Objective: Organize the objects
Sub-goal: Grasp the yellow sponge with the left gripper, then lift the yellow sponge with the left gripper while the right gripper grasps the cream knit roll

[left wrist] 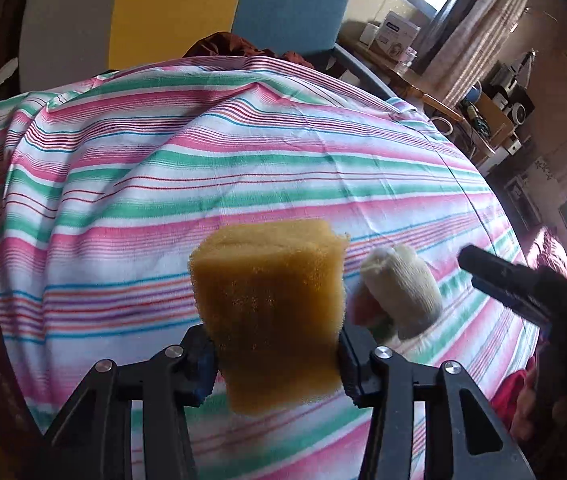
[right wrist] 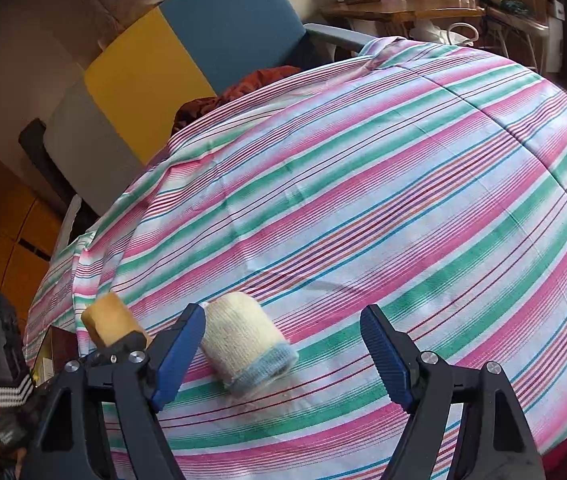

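Gripping a yellow sponge [left wrist: 271, 316], the left tongs [left wrist: 277, 364] are seen at the lower centre of the left wrist view, both pads pressed into the sponge's sides. The sponge is held upright above the striped cloth [left wrist: 203, 168]; contact with the cloth cannot be judged.

Just right of the sponge, a rolled cream sock [left wrist: 401, 290] lies on the cloth. At the right edge of the same view the dark body of the right tongs [left wrist: 523, 292] is seen near the sock.

In the right wrist view the right tongs [right wrist: 283, 354] are spread wide, nothing held between the blue pads [right wrist: 181, 352]. The sock [right wrist: 249, 344], with a pale blue cuff, lies on the cloth [right wrist: 363, 200] between them, close to the left-hand pad; touching cannot be told. The sponge [right wrist: 111, 320] is visible at lower left, clamped in the left tongs [right wrist: 125, 342].

Beyond the cloth, a blue and yellow chair back [right wrist: 187, 40] is noted at upper left, and a cluttered wooden side table [right wrist: 403, 10] at upper right.
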{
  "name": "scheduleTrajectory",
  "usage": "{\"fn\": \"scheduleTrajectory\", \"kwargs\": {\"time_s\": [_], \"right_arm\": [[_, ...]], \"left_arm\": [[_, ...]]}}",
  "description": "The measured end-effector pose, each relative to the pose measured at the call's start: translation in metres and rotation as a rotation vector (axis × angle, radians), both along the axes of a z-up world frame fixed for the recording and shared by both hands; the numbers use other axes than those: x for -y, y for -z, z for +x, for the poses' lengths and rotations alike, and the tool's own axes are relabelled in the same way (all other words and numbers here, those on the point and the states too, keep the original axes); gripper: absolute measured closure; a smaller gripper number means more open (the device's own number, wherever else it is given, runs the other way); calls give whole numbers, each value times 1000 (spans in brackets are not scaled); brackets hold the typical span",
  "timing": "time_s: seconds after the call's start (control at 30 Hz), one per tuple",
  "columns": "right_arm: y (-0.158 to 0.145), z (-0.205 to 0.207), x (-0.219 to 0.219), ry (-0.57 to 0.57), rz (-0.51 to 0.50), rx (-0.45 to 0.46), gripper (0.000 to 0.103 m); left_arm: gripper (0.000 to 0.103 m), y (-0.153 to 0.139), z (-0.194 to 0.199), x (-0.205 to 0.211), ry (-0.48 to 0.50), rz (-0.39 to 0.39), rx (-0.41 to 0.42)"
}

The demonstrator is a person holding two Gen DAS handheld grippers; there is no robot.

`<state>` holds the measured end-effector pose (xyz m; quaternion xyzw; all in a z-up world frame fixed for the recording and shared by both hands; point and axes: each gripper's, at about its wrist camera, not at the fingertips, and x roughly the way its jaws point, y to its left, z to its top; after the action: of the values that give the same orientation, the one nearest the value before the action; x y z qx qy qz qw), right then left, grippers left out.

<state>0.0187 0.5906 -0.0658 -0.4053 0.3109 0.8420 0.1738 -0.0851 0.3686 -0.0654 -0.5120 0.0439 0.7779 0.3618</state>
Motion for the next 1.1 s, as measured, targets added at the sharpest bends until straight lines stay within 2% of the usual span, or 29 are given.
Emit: {"fn": "scheduleTrajectory", "kwargs": {"time_s": [0.2, 0.33, 0.47, 0.6, 0.67, 0.7, 0.73, 0.8, 1.1], "right_arm": [[2, -15, 18, -114, 27, 14, 14], [6, -31, 42, -216, 135, 67, 13], [16, -38, 50, -249, 192, 126, 13], [18, -44, 54, -271, 228, 132, 13], [22, -50, 58, -292, 252, 147, 18], [24, -52, 60, -301, 265, 156, 24], [27, -54, 63, -318, 271, 166, 45], [27, -54, 66, -333, 299, 174, 46], [26, -52, 63, -327, 280, 176, 46]], "left_arm": [[54, -7, 33, 39, 30, 23, -27], [54, -7, 51, 60, 38, 31, -36], [54, -14, 65, 75, 41, 42, -62], [54, -30, 77, 87, 39, 51, -131], [54, -40, 82, 94, 34, 53, -174], [54, -44, 84, 98, 28, 52, -196], [54, -49, 85, 104, 15, 50, -219], [54, -57, 86, 115, -13, 48, -255], [54, -68, 82, 152, -107, 15, -328]]}}
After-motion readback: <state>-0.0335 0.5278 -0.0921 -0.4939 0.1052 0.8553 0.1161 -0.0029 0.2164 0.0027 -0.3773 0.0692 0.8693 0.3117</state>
